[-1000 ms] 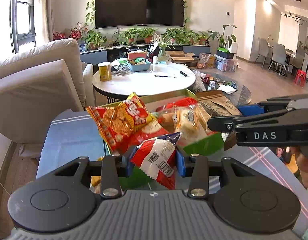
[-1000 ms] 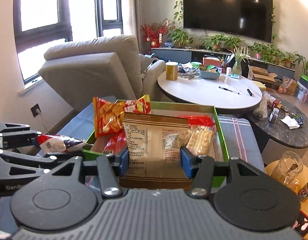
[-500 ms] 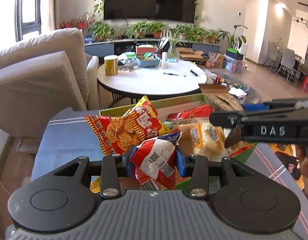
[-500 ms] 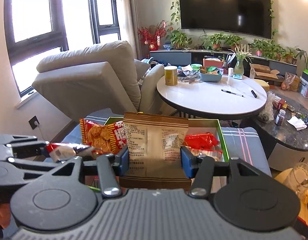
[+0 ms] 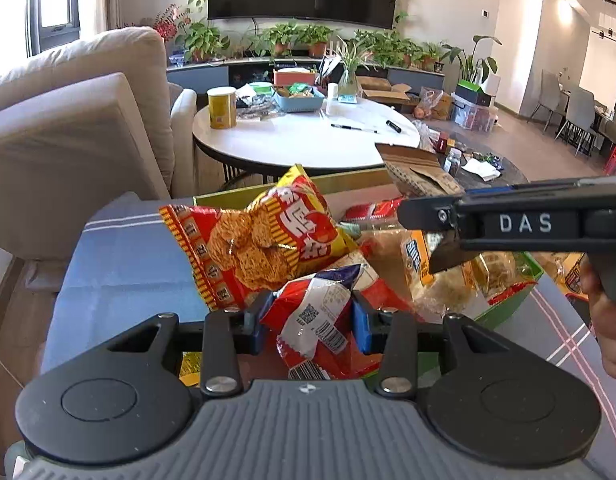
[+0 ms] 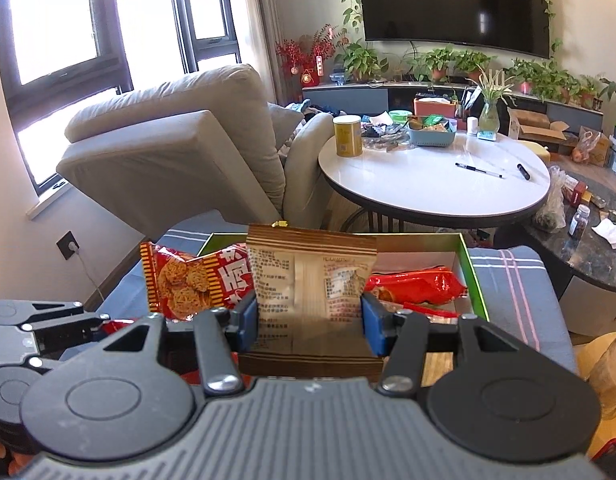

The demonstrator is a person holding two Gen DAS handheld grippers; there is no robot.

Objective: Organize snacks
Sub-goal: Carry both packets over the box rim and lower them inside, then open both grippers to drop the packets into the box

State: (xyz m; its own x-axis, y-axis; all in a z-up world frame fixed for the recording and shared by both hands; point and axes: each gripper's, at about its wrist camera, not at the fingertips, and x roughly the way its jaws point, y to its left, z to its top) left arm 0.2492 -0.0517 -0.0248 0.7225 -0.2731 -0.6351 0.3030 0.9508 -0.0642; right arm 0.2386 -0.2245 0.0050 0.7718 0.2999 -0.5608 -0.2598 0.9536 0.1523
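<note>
My left gripper (image 5: 312,322) is shut on a small red-and-white snack packet (image 5: 314,320) with a barcode, held above the near edge of a green box (image 5: 291,188) full of snacks. My right gripper (image 6: 308,320) is shut on a brown-and-cream snack bag (image 6: 310,284), upright over the same green box (image 6: 472,272). A red-and-yellow noodle snack bag (image 5: 259,244) leans at the box's left side and shows again as the noodle bag (image 6: 191,284). The right gripper crosses the left wrist view as a black arm (image 5: 520,224).
The green box rests on a blue striped cloth (image 5: 119,264). A beige sofa (image 6: 179,152) stands to the left. Behind the box is a round white table (image 6: 432,184) with a yellow can (image 6: 348,136), pens and a blue basket. A dark low table (image 6: 588,240) stands at right.
Both grippers moved forward over the box with their packets still held. The box and the noodle bag look closer and lower in both views.
</note>
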